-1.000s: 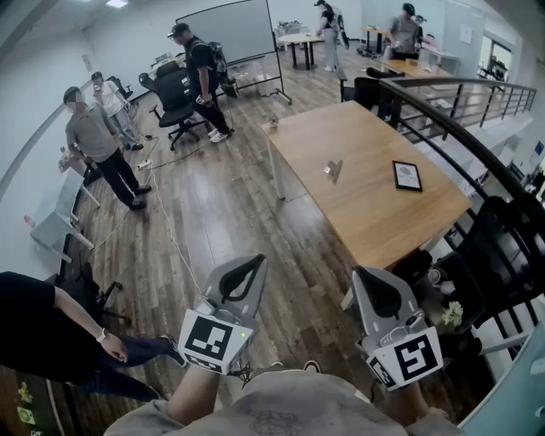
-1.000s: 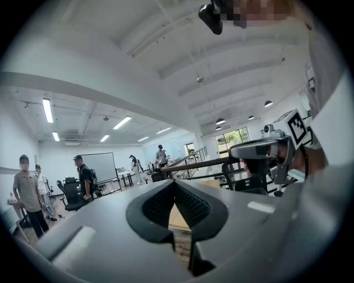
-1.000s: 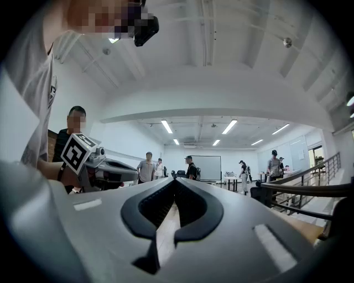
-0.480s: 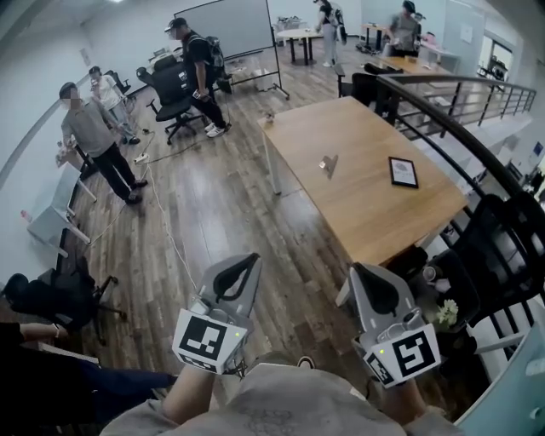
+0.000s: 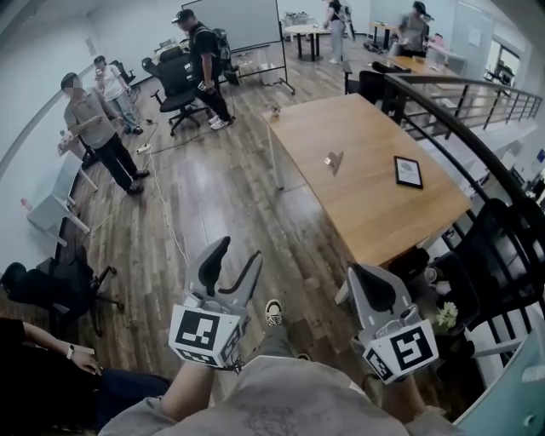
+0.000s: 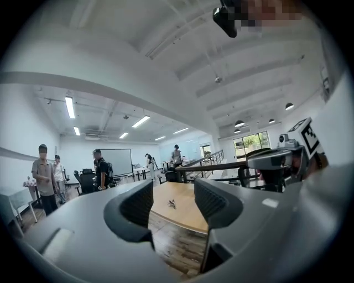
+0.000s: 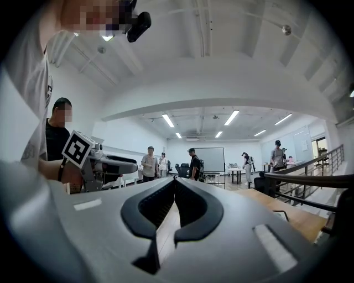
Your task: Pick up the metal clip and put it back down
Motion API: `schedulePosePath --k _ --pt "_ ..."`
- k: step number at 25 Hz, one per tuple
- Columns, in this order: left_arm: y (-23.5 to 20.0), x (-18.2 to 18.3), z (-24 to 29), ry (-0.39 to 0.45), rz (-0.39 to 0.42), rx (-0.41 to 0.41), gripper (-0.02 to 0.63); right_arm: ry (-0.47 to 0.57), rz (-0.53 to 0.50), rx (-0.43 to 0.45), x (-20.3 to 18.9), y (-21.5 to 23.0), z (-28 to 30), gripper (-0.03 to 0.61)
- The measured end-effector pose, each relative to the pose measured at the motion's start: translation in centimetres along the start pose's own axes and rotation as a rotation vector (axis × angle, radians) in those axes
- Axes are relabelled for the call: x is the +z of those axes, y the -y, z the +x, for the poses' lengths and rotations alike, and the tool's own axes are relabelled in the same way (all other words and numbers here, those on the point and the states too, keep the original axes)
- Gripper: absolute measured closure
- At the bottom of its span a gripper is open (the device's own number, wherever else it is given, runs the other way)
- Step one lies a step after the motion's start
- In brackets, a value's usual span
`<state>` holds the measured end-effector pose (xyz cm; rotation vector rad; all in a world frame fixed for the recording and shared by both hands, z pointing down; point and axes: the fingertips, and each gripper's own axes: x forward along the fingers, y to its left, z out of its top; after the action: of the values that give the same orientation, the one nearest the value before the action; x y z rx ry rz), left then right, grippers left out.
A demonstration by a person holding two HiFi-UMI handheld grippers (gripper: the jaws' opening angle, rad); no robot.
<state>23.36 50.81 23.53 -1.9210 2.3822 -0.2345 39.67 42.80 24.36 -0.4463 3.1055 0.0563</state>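
A long wooden table stands on a dark plank floor (glossy enough to catch the light), and a black metal railing curves along the table's right side. Beyond the table's far left corner stands a wheeled whiteboard, with black office chairs further left by the pale wall. Strip lights cross the white ceiling above the table, and a bright window shows past its right side.
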Motion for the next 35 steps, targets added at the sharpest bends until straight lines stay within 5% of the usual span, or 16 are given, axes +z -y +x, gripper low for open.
schedulePosePath --k 10,22,35 --pt "-4.0 -2.1 4.1 -0.017 -0.021 -0.012 0.394 -0.039 -0.005 0.006 -1.5 1.5 6.3 0.567" --pt "-13.4 -4.0 16.0 -0.029 -0.054 -0.062 0.394 -0.091 -0.006 -0.042 -3.2 6.6 20.3 0.566" --pt "-22.9 -7.9 30.1 -0.108 -0.113 -0.256 0.395 -0.213 -0.005 -0.210 -7.0 12.4 34.6 0.566"
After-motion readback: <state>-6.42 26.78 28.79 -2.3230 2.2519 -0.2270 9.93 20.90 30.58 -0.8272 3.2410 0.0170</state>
